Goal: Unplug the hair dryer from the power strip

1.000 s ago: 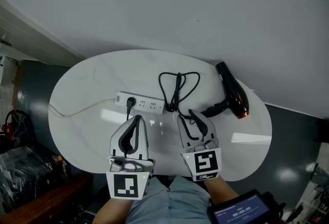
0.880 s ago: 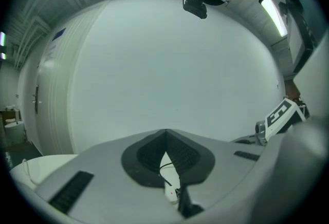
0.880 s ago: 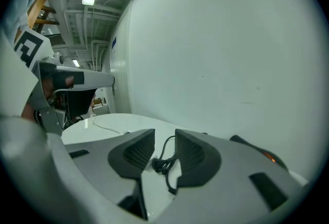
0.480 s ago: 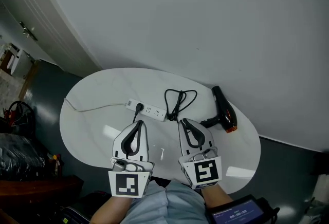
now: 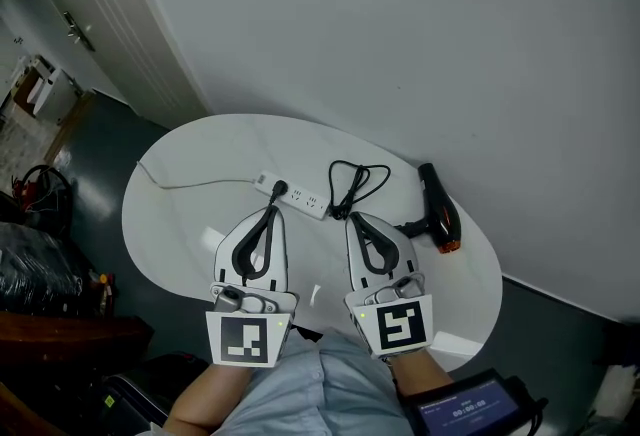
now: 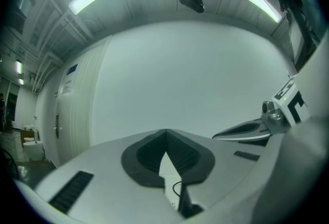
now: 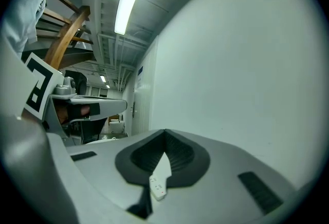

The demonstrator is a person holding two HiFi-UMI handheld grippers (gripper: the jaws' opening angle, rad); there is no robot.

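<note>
A white power strip (image 5: 297, 197) lies mid-table with a black plug (image 5: 279, 190) in its left end. The black cable (image 5: 355, 184) loops beside it and runs to the black hair dryer (image 5: 438, 209) at the table's right. My left gripper (image 5: 270, 211) hangs above the near side of the table, shut and empty, with its tips just short of the plug. My right gripper (image 5: 353, 217) is shut on nothing beside it, tips near the cable loop. In the left gripper view the left gripper (image 6: 165, 131) points level at a wall. The right gripper (image 7: 165, 132) does too, with the strip (image 7: 158, 184) showing below its tips.
The white oval table (image 5: 190, 234) stands against a pale wall. The strip's white supply cord (image 5: 190, 184) trails off the left edge. Dark floor with clutter (image 5: 40, 254) lies left. A screen (image 5: 470, 412) sits by the person's lap at bottom right.
Both grippers have risen away from the tabletop, and the table looks smaller and farther. The right gripper's jaws have come together. Strip, plug and dryer lie as before.
</note>
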